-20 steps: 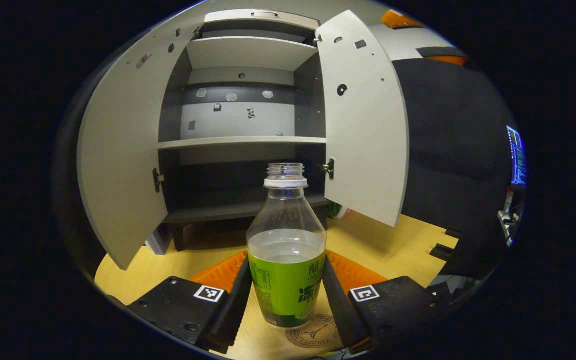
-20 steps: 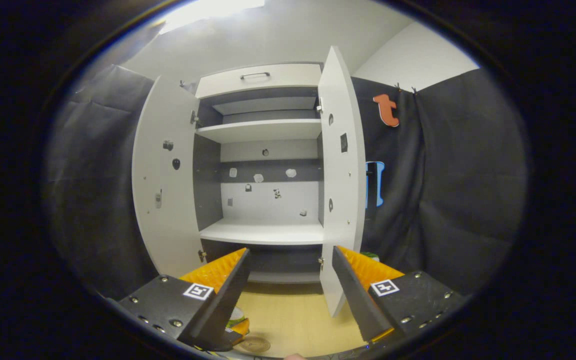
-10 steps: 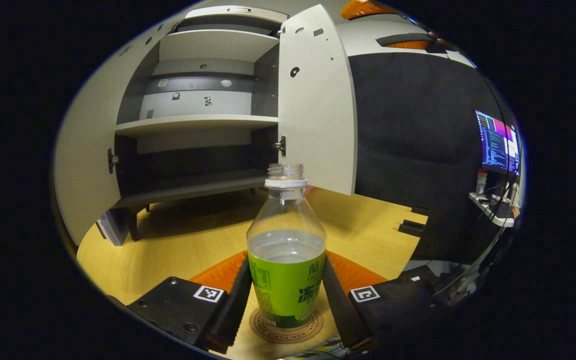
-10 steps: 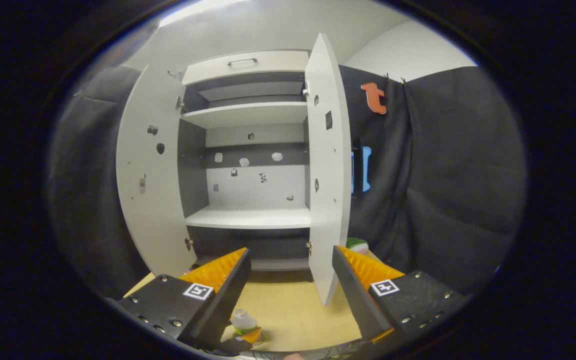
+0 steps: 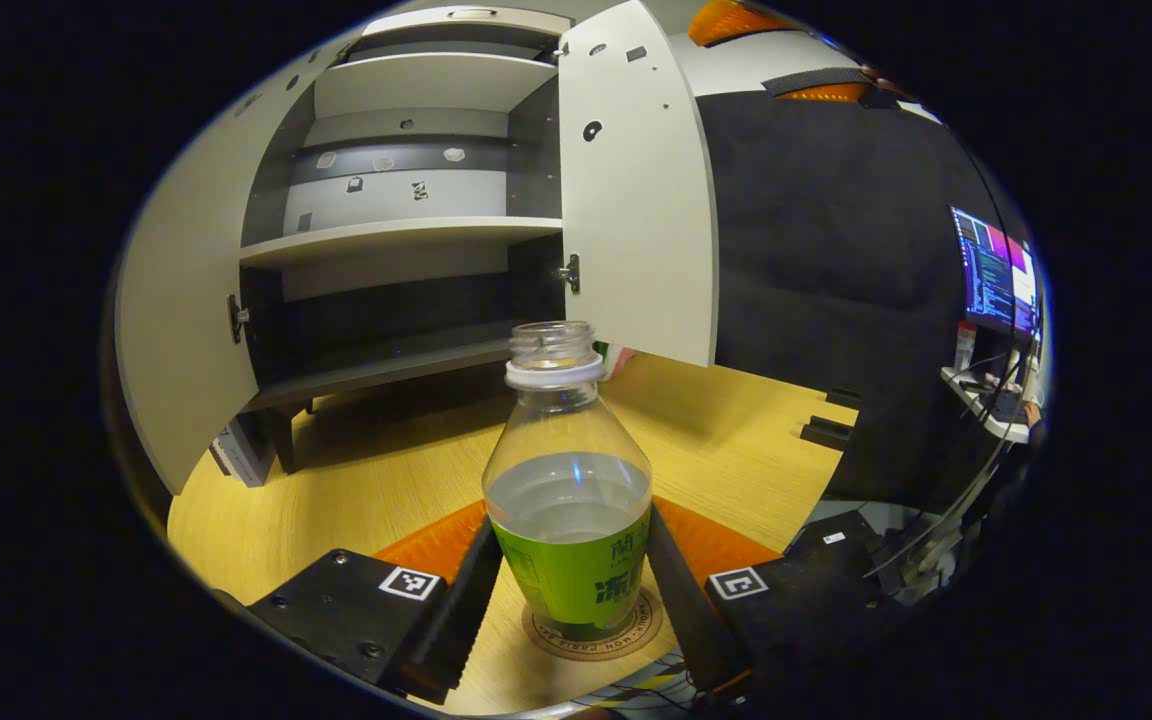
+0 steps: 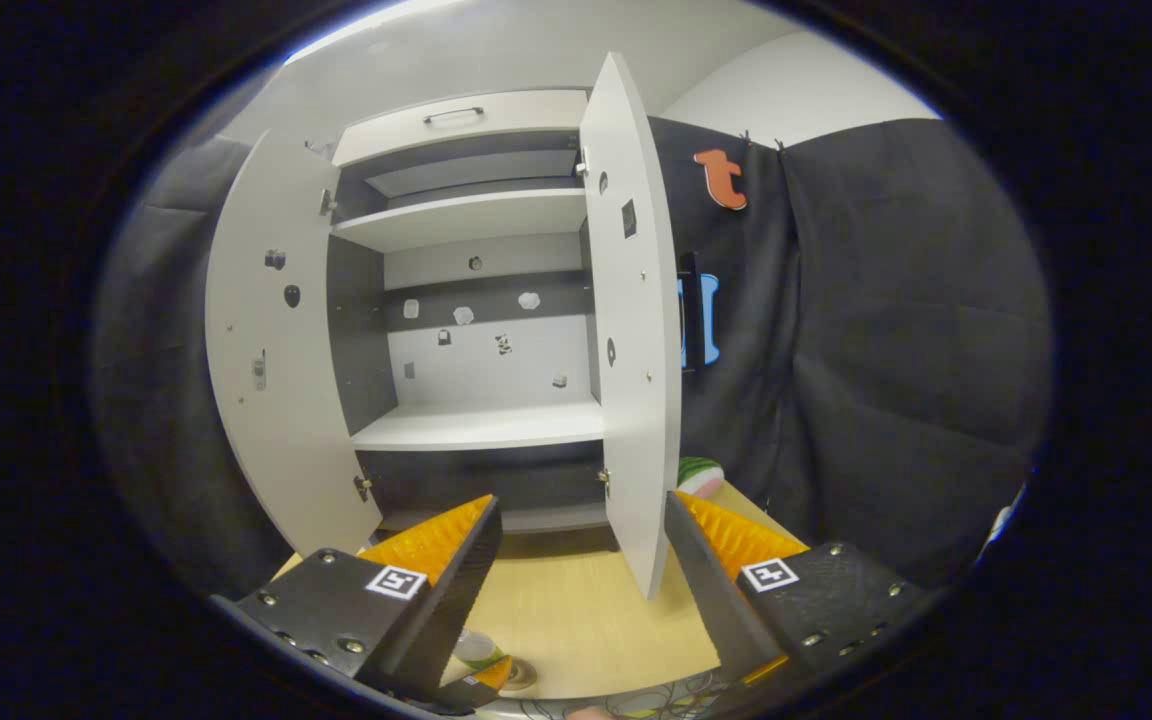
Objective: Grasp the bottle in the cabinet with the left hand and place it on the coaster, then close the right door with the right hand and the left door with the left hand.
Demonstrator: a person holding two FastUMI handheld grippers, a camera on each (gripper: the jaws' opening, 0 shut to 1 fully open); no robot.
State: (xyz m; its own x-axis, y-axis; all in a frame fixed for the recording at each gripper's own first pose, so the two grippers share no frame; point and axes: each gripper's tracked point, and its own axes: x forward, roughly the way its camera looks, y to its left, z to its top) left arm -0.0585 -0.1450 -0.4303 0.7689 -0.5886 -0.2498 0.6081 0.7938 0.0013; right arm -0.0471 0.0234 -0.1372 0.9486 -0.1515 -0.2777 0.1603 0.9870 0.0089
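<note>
An uncapped clear bottle [image 5: 568, 510] with a green label and some liquid stands on the round coaster [image 5: 636, 628], leaning slightly. My left gripper [image 5: 573, 525] is shut on it, one finger against each side of the label. Behind it the cabinet stands with its left door [image 5: 176, 330] and right door [image 5: 636, 200] open. In the right gripper view, my right gripper [image 6: 581, 503] hangs open and holds nothing, in front of the cabinet, near the lower edge of the right door [image 6: 636, 330]. The bottle [image 6: 476, 648] and coaster [image 6: 521, 672] peek out low beside its left finger.
The cabinet sits on a wooden table [image 5: 336, 480]. A small green and pink object [image 6: 701, 475] lies behind the right door. A lit monitor [image 5: 996, 270] stands far right. Cables run along the table's near edge.
The left gripper carried the bottle away from the cabinet and down until it sits centred on the coaster. The right gripper drifted right, closer to the right door's edge.
</note>
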